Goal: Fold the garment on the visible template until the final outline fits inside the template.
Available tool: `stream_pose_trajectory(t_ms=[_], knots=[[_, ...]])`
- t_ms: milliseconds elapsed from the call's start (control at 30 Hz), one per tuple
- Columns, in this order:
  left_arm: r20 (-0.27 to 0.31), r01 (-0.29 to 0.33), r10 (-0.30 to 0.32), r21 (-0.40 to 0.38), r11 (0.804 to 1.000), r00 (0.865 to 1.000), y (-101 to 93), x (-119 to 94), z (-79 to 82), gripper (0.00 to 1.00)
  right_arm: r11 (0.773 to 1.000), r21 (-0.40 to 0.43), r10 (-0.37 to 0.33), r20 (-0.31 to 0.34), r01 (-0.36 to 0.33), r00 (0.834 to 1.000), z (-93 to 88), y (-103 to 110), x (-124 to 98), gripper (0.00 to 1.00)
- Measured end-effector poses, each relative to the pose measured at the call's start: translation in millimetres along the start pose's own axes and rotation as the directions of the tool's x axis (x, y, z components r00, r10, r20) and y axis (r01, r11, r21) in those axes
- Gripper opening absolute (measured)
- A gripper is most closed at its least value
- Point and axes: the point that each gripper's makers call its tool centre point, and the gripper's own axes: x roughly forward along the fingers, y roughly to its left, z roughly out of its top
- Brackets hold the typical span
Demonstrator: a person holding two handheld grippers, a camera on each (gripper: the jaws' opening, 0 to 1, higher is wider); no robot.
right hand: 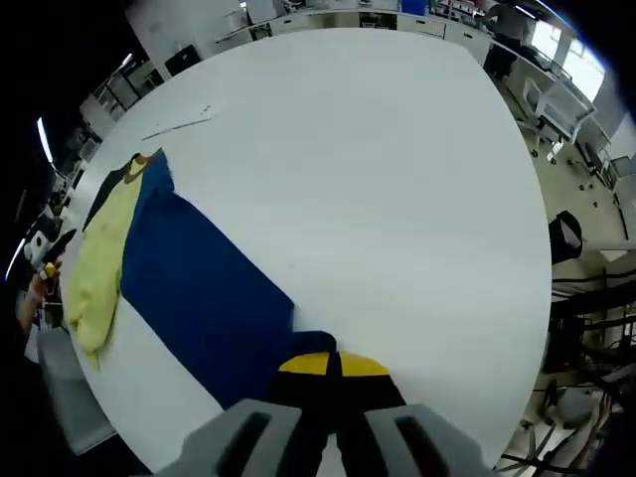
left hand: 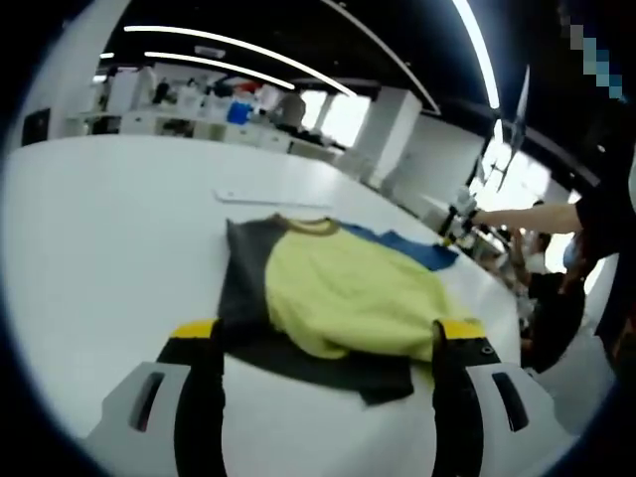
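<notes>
Garment first: we see a shirt lying on a white table, its yellow body folded over a dark grey panel that shows along the near and left edges, with a mustard collar at the far end and a blue part peeking out beyond it. In the right gripper view the same garment stretches as a long blue band from the collar down toward the camera, with the yellow part lying along its far side near the table's edge. We can read no brand, label or print on the cloth in either view. A thin pale line lies on the table just beyond the collar; we cannot tell what it is. The left gripper hovers near the close end of the shirt with its two yellow-tipped jaws spread wide apart, the cloth showing between them but not pinched. The right gripper has its yellow-tipped jaws pressed together at the corner of the blue cloth, which runs right up to the tips; we take it as pinching that corner. Farther out in the left gripper view, a person's arm reaches across at the right, and shelves with clutter stand along the far wall under long ceiling lights.
</notes>
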Motion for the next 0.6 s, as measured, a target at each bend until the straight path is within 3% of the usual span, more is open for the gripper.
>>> stream_pose_trajectory(t_ms=[300, 600], knots=[[0.001, 0.02, -0.02, 0.0, 1.0, 1.0, -6.8, 5, 0.1, 0.83, 0.998, 0.057, -0.013, -0.065, 0.016, 0.998, -39.8, -13, -15, 0.0], [-0.001, 0.035, -0.035, -0.004, 0.999, 0.999, -10.9, 9, -2.4, 0.83, 0.996, 0.092, 0.002, -0.059, 0.004, 0.998, -42.9, -3, -37, 0.0]])
